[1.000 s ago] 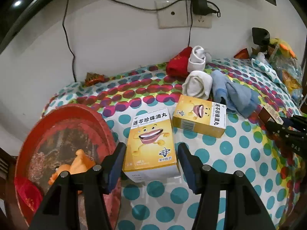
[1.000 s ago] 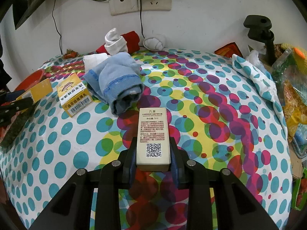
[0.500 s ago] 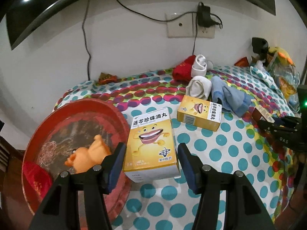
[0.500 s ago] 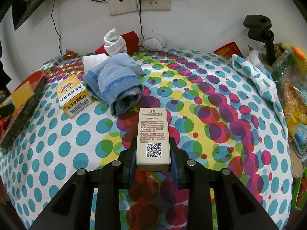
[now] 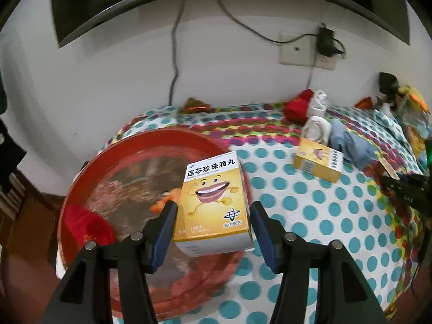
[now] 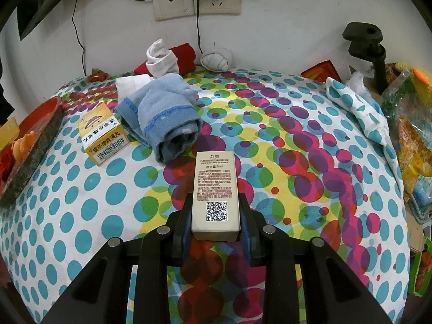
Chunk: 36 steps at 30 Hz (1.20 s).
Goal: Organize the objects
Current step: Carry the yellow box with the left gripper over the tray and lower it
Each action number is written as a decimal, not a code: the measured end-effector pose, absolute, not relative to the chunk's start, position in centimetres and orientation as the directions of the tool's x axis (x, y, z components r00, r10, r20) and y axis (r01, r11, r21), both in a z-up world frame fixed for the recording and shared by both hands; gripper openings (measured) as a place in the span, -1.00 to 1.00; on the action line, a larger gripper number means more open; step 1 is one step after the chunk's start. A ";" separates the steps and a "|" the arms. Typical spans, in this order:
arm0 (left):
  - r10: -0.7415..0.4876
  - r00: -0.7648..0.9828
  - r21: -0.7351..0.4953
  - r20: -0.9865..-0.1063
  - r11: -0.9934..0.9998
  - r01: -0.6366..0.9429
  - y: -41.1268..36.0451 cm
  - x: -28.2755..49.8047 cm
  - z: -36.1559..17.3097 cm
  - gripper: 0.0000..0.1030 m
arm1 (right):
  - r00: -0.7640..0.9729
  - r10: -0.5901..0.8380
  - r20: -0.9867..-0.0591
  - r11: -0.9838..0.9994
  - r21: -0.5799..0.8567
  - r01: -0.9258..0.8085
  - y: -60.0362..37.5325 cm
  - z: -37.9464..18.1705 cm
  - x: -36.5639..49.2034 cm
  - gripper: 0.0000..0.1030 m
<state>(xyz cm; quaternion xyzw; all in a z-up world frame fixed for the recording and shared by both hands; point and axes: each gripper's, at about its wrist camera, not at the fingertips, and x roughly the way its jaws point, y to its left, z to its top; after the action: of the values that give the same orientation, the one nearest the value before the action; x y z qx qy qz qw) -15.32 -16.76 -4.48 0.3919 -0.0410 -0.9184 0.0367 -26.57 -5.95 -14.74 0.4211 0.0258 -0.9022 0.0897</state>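
My left gripper (image 5: 213, 216) is shut on a yellow medicine box with a smiling-mouth cartoon (image 5: 212, 199) and holds it over the right rim of a round red tray (image 5: 135, 162). The tray holds an orange toy (image 5: 167, 199) and a red object (image 5: 86, 226). My right gripper (image 6: 216, 216) is shut on a slim beige box with a QR code (image 6: 216, 189), above the polka-dot tablecloth. A second yellow medicine box (image 6: 101, 132) lies on the cloth; it also shows in the left wrist view (image 5: 318, 159).
A rolled blue sock (image 6: 162, 116), a white sock (image 6: 162, 59), a red sock (image 6: 186, 56) and a white ball sock (image 6: 217, 59) lie near the back wall. The tray (image 6: 32, 145) sits at the left edge. Snack bags (image 6: 410, 124) and a black clamp (image 6: 364, 43) stand at right.
My left gripper has carried the yellow box leftward, from over the tablecloth to over the red tray's rim. My right gripper and its beige box have stayed in place.
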 end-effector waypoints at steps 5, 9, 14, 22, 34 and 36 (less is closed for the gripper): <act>-0.157 -0.686 0.119 -0.711 -0.987 0.104 -19.7 -15.0 -4.4 0.11 | -0.629 -0.142 -0.764 -0.983 0.033 0.182 -5.6 -14.7 -26.4 -0.46; -0.185 -0.673 0.113 -0.716 -0.982 0.150 -22.2 -14.9 -4.6 0.11 | -0.630 -0.139 -0.764 -0.983 0.030 0.181 -5.5 -14.7 -26.3 -0.46; -0.248 -0.651 0.120 -0.717 -0.964 0.235 -25.6 -15.1 -5.0 0.11 | -0.630 -0.139 -0.764 -0.983 0.031 0.180 -5.2 -14.7 -26.1 -0.46; -0.298 -0.621 0.098 -0.725 -0.937 0.335 -30.3 -16.2 -5.1 0.11 | -0.630 -0.135 -0.764 -0.984 0.028 0.178 -4.8 -14.6 -25.8 -0.46; -0.354 -0.581 0.128 -0.733 -0.910 0.394 -33.4 -18.4 -6.1 0.11 | -0.631 -0.129 -0.765 -0.985 0.023 0.173 -4.1 -14.6 -25.5 -0.46; -0.345 -0.583 0.116 -0.735 -0.912 0.394 -33.6 -18.6 -6.2 0.11 | -0.631 -0.130 -0.765 -0.985 0.025 0.173 -4.0 -14.6 -25.4 -0.46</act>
<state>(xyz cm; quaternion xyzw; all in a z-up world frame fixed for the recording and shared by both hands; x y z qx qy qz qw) -18.65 -33.61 -6.21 0.4066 0.0300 -0.8892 0.2078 -25.43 -4.03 -14.58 0.4213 0.0253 -0.9027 0.0838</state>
